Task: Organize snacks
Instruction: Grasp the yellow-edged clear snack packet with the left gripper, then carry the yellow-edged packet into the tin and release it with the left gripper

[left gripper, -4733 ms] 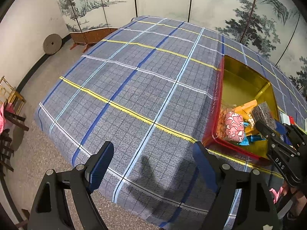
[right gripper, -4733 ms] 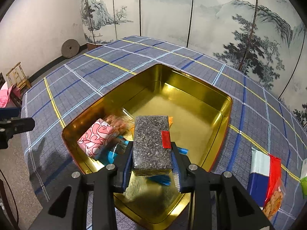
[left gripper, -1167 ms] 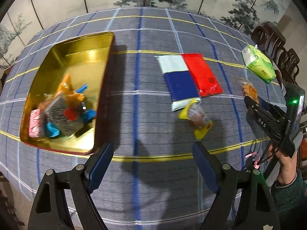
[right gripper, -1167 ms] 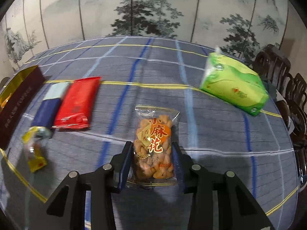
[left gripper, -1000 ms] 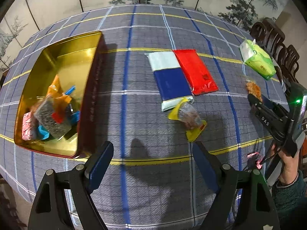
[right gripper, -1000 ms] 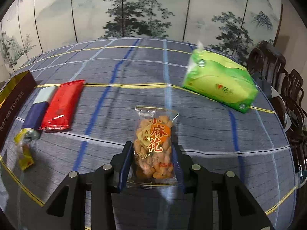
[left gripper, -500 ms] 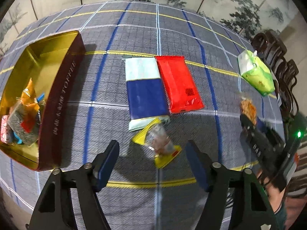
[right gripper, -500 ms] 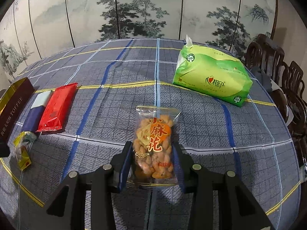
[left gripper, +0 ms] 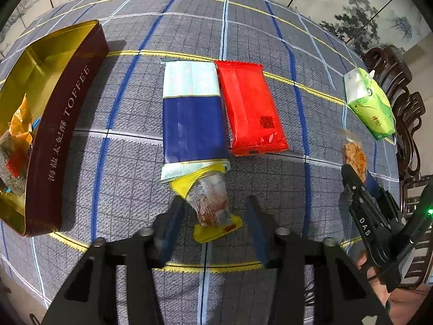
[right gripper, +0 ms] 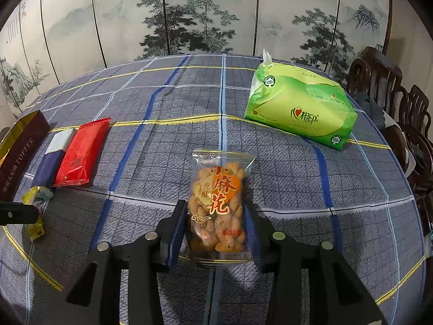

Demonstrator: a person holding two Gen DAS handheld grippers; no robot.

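Observation:
My left gripper [left gripper: 213, 224] is open, its fingers on either side of a small yellow-ended clear snack packet [left gripper: 209, 201] that lies on the plaid tablecloth. My right gripper [right gripper: 215, 230] is shut on a clear bag of fried dough twists [right gripper: 219, 205]; it also shows in the left wrist view [left gripper: 354, 159]. A blue-and-white pack [left gripper: 192, 116] and a red pack [left gripper: 251, 111] lie side by side beyond the yellow packet. The gold toffee tin [left gripper: 65, 124] at the left holds several snacks.
A green tissue pack [right gripper: 300, 113] lies at the table's far right. Dark wooden chairs [right gripper: 392, 94] stand along the right edge. A painted folding screen [right gripper: 205, 13] stands behind the table. The table's near edge is just below both grippers.
My left gripper has moved forward and down over the yellow packet, and its fingers have narrowed around it. The right gripper keeps its hold on the dough twist bag.

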